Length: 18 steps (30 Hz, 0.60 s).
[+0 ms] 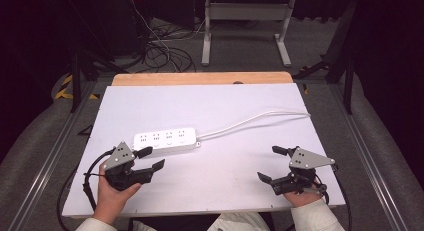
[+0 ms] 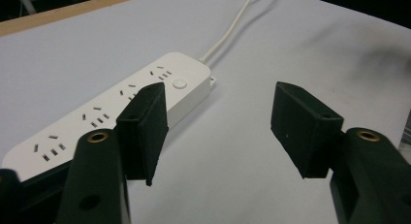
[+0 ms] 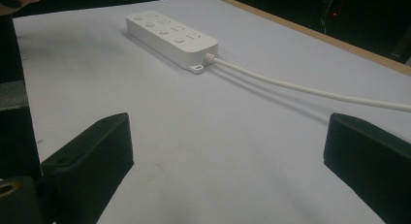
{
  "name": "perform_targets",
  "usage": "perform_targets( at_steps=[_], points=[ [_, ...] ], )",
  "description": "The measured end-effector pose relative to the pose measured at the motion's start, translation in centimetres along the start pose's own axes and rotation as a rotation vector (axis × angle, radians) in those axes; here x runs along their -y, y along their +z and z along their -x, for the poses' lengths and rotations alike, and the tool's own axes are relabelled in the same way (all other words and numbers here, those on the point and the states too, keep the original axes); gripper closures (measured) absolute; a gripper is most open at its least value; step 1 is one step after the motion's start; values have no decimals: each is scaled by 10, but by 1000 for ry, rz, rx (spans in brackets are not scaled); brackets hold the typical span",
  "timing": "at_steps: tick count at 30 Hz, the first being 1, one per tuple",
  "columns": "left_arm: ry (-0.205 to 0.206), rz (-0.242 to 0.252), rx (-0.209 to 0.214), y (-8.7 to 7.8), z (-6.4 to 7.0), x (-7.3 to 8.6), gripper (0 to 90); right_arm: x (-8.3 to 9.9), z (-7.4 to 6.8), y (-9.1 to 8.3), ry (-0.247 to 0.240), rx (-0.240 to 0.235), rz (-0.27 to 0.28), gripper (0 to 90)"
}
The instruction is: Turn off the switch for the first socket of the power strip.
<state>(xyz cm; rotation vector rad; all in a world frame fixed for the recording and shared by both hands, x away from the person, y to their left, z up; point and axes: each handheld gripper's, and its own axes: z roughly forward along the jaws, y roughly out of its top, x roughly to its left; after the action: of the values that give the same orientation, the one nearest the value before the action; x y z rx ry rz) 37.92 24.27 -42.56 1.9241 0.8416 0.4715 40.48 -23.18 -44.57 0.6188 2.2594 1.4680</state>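
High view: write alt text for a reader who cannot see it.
A white power strip lies on a white table, its cord trailing right. A person's left gripper sits open just beside the strip's near left end, and the right gripper rests open farther right.

The power strip (image 1: 165, 139) looks like smooth white plastic with a faint sheen, and its cord (image 1: 252, 119) has a smooth white plastic sheath. The tabletop (image 1: 225, 186) is a matt white sheet, slightly scuffed, with a bare wood edge (image 1: 200, 79) at the far side. The left gripper (image 1: 151, 159) and right gripper (image 1: 272, 163) have matt black plastic jaws with brass-coloured metal inserts and dull grey plates.
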Motion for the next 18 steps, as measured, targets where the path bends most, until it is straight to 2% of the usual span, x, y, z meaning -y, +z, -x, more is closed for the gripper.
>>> perform_targets(
  at_steps=[1, 4, 7, 12, 13, 18],
  points=[
    [-3, -3, 2, 1, 1, -1, 422, 0, 0, 0, 0, 0, 0, 43],
    [27, -13, -11, 4, 3, -8, 443, 0, 0, 0, 1, 0, 1, 43],
    [38, -14, -14, 7, 4, -16, 457, 0, 0, 0, -1, 0, 1, 43],
    [25, -23, -26, 13, 1, -26, 474, 0, 0, 1, 0, -1, -3, 43],
    [20, -29, -15, 15, 0, -29, 474, 0, 0, 1, 1, -1, -2, 43],
    [23, -41, -21, 25, -2, -36, 484, 1, 0, 1, 3, -3, -3, 43]
  ],
)
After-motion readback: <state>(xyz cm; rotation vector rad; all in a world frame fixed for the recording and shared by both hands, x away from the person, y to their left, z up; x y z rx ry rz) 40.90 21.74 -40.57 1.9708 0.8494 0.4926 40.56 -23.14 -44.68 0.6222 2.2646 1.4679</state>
